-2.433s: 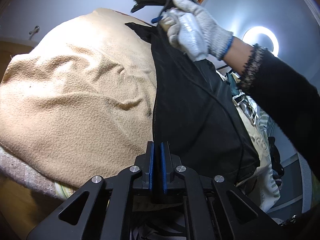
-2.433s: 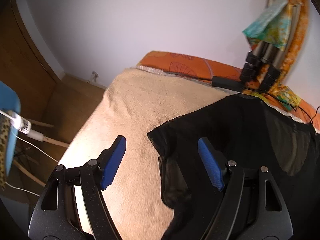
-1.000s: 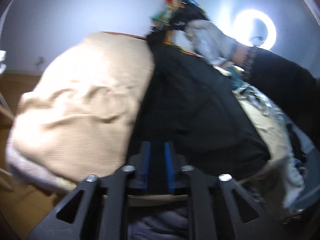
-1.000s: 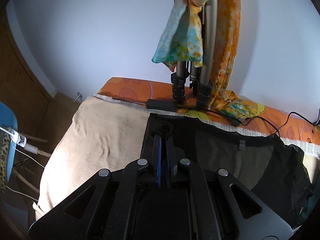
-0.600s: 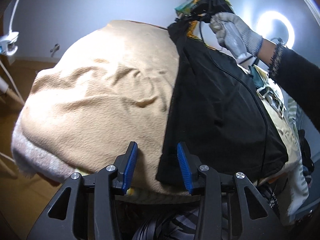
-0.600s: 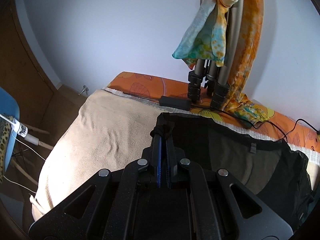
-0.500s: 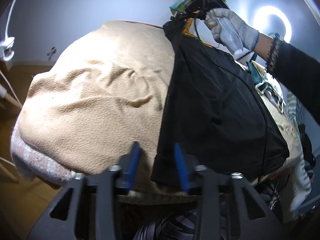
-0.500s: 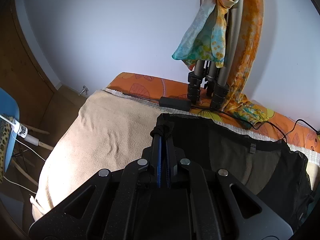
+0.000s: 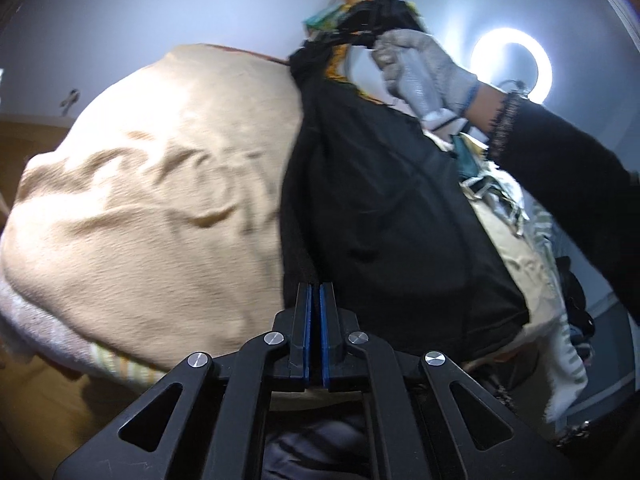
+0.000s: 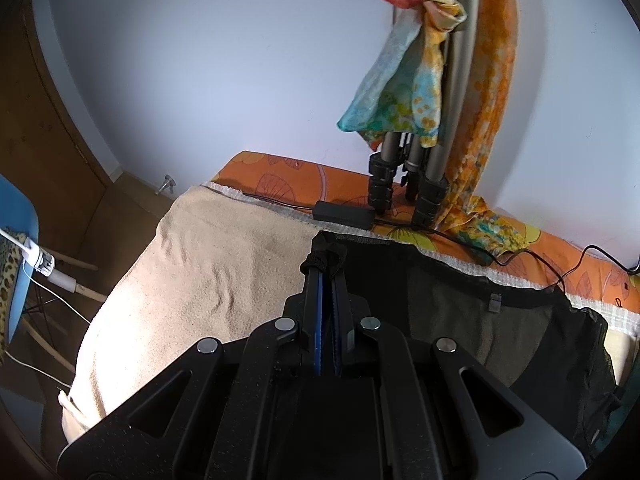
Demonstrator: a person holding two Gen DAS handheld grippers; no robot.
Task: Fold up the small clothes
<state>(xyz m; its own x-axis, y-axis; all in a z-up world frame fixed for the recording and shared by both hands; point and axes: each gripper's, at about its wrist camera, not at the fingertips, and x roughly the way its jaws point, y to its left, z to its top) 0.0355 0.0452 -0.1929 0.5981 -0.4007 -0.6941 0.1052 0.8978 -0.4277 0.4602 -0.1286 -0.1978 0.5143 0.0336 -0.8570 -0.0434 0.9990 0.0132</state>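
Black garment (image 9: 384, 208) spread on tan blanket (image 9: 160, 200), right of centre. Left gripper (image 9: 314, 292) clamped on near edge; right gripper (image 10: 326, 264) pinched on far corner. Only left view shows gloved hand (image 9: 424, 72); only right shows tripod (image 10: 408, 168), scarf (image 10: 400, 92).

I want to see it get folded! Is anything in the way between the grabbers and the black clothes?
Nothing visible is in the way. The left gripper is already shut on the near corner of the black mesh garment, and the right gripper is shut on its far corner. The garment lies on the beige fleece blanket.
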